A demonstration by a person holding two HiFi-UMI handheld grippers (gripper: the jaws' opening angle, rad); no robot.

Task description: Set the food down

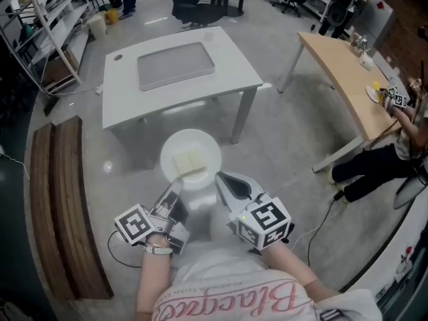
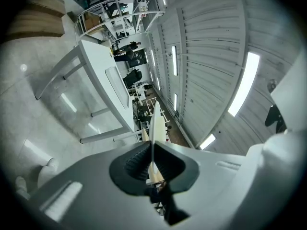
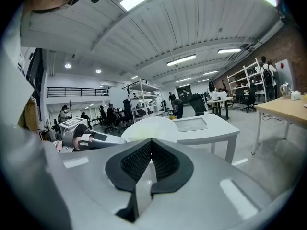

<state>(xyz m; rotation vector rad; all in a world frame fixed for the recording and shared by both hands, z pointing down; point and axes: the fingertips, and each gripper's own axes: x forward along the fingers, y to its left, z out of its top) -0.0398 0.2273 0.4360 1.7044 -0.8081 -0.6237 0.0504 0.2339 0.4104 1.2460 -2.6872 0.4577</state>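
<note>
A round white plate (image 1: 194,142) hangs in the air above the grey concrete floor (image 1: 281,139), short of the white bench (image 1: 124,95). The food (image 1: 189,162), 2 pale square slices lying side by side, rests on the middle of the plate.

The left hand-held gripper (image 1: 176,184) is clenched on the near-left rim of the plate. In the left gripper view the thin white edge runs straight between its ribbed pads (image 2: 136,161), which press on it from both sides.

The right hand-held gripper (image 1: 223,179) sits at the near-right rim of the plate. Its jaws are closed together with nothing seen between the pads, and its tip is touching or just beside the rim.

Beyond the plate, a flat grey tray (image 1: 175,64) lies on top of the white bench.
</note>
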